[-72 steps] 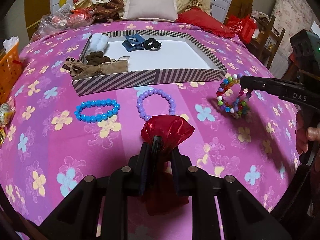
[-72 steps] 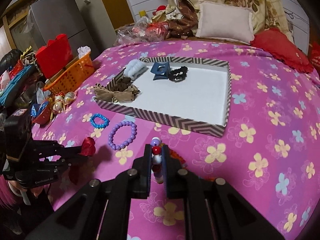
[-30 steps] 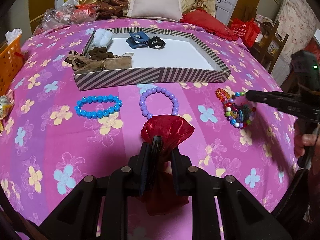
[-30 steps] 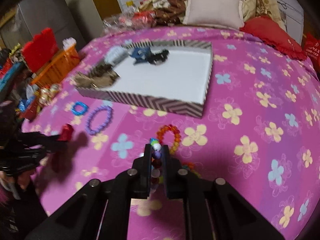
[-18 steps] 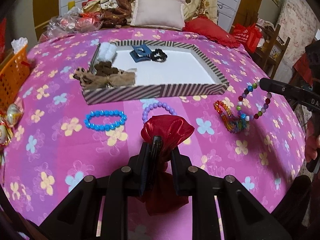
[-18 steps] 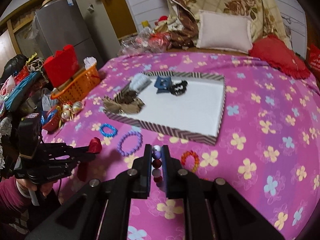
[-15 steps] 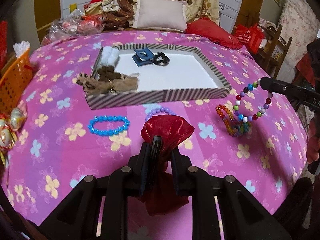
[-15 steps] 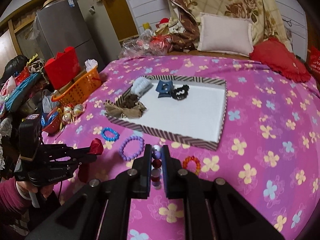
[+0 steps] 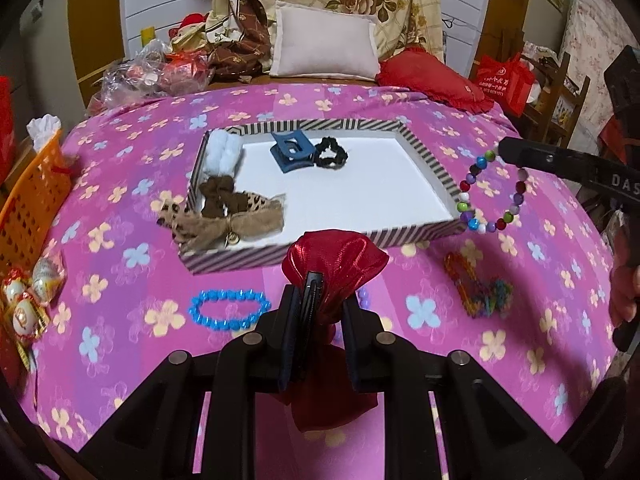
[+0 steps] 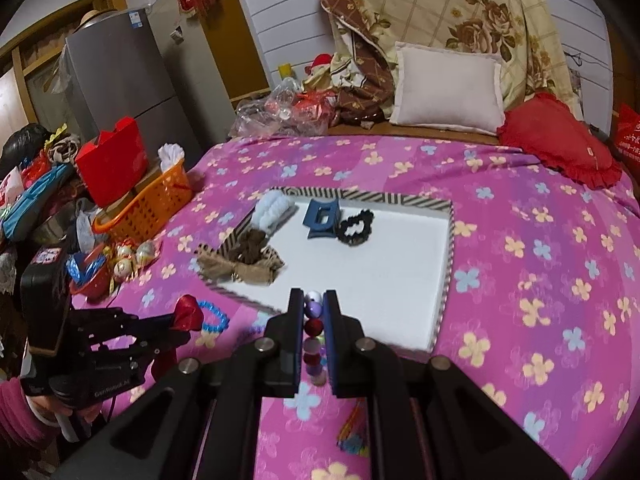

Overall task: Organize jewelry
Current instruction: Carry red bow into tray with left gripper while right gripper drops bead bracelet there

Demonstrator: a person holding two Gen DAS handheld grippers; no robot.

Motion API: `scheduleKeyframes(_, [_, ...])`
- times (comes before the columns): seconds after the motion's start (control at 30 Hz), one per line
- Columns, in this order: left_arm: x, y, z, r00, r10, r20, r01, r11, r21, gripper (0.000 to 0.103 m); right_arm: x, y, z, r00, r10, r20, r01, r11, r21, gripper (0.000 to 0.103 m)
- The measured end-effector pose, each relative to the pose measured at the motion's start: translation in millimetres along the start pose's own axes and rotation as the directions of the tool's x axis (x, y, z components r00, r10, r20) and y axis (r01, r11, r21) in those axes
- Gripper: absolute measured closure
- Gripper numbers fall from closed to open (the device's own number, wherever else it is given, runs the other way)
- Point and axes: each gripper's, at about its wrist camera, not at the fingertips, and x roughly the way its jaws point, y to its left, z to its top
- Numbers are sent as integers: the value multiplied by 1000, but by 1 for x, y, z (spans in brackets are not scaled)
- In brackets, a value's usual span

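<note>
Landmark: striped tray [image 9: 424,230], white floor, on the pink floral bedspread [image 9: 120,248].

Count in the tray: one pale blue scrunchie [image 9: 222,152], one brown scrunchie [image 9: 218,196], one tan bow [image 9: 236,226], one blue claw clip [image 9: 291,155], one black scrunchie [image 9: 330,155].

Count on the bedspread in front of the tray: one blue bead bracelet [image 9: 229,309], one orange-and-rainbow bracelet cluster [image 9: 478,290], and purple beads [image 9: 363,299] mostly hidden behind the pouch.

Left gripper [image 9: 318,312]: jaws narrow, clamped on the neck of one red satin pouch [image 9: 334,266]. Pouch held in the air in front of the tray's near wall, long axis vertical, ruffled mouth up, body hanging below.

Right gripper [image 10: 313,316]: jaws narrow, pinching one multicolour bead bracelet [image 9: 493,194]. Bracelet hangs as an open loop beside the tray's near right corner, above the bedspread, loop plane upright.
</note>
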Motion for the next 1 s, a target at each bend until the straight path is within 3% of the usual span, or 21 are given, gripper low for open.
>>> scheduleKeyframes(0.47, [40, 26, 65, 1000, -23, -7, 22, 992, -121, 78, 65, -10, 29, 999, -21, -44, 22, 1000, 11, 94])
scheduleKeyframes(0.73, [90, 55, 100, 997, -37, -75, 18, 971, -240, 78, 119, -4, 37, 997, 27, -74, -23, 999, 46, 94])
scheduleKeyframes(1.0, [130, 68, 119, 993, -24, -116, -9, 961, -277, 78, 170, -41, 33, 978, -103, -179, 120, 989, 90, 94])
